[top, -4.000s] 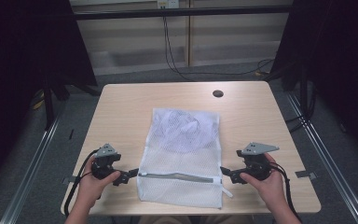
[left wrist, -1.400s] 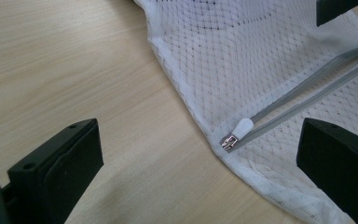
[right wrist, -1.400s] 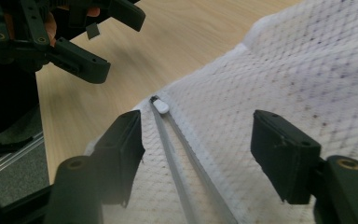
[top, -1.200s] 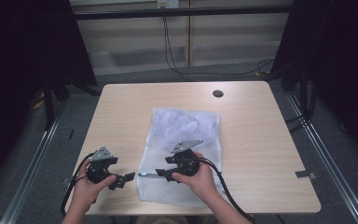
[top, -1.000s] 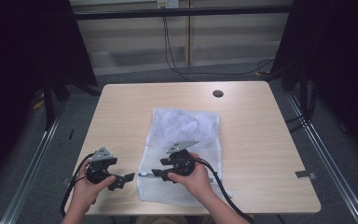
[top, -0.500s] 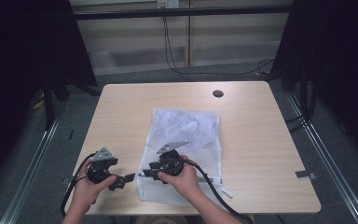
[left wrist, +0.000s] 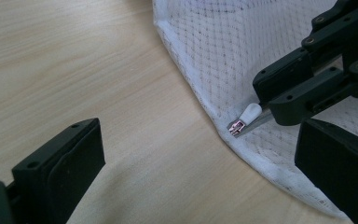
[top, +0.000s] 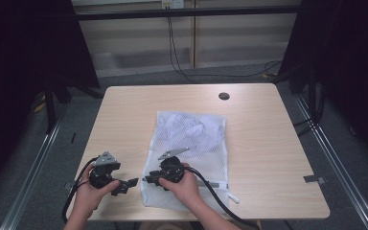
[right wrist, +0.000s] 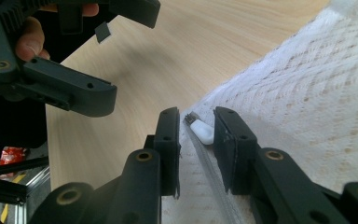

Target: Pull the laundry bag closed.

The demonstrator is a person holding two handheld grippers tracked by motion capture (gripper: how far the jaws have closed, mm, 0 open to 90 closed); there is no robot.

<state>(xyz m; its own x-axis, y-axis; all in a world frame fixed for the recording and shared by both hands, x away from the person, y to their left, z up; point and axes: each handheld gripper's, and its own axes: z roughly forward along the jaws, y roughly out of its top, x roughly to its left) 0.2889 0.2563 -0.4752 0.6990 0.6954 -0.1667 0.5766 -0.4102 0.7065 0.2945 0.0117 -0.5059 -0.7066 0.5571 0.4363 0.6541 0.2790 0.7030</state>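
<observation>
The right gripper (right wrist: 196, 140), its jaws just narrowed, straddles the white zipper pull (right wrist: 201, 132) without pinching it yet. Beside it the left gripper (left wrist: 191, 186) gapes wide over bare table (left wrist: 74, 56). The pull sits at the near left corner of the mesh bag (top: 191, 139); unanchored, the bag may bunch or slide, or the small pull could slip free.

A white mesh laundry bag (top: 191, 143) lies flat on the table, crumpled fabric inside its far half. Its zipper runs along the near end, the white pull tab (left wrist: 250, 113) lying at the bag's left corner.
</observation>
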